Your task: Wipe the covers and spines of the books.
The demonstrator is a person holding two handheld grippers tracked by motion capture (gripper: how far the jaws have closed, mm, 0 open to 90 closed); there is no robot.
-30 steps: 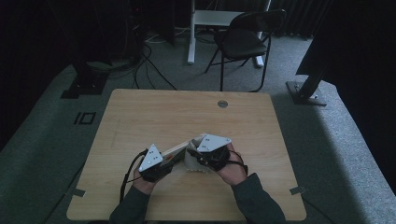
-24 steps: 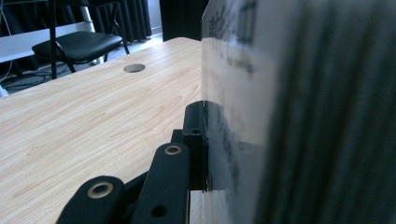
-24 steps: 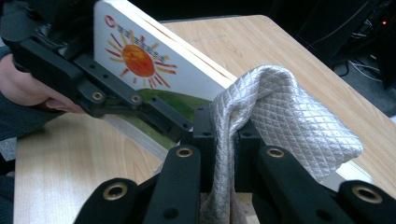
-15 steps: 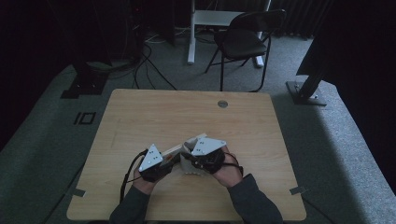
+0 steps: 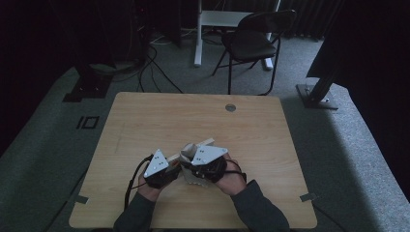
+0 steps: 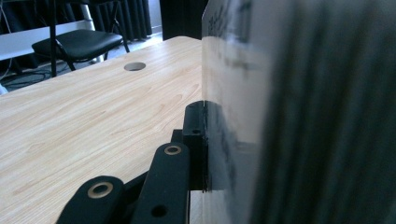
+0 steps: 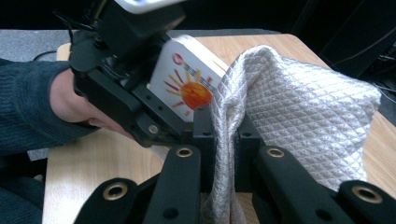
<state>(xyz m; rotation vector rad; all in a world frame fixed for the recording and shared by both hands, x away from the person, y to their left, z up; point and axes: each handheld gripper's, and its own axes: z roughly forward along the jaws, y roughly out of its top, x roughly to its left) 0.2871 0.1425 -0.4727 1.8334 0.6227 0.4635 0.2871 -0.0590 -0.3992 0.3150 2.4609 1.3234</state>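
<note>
Got my right tongs (image 7: 223,135) pinching a fold of quilted silver cloth (image 7: 299,116), and my left tongs (image 7: 154,119) clamped on a white card with an orange sun print (image 7: 189,77). Both sit together just above the surface's (image 5: 145,121) near edge.

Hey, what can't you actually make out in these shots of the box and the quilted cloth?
- Box: in the left gripper view it is blurred, too close to the lens; its print cannot be read.
- Left tool: in the left gripper view the box hides its far jaw.
- Quilted cloth: in the right gripper view its lower end is cut off by the bottom edge, behind the right tool.
- High view: the grey plates cover both grips.
</note>
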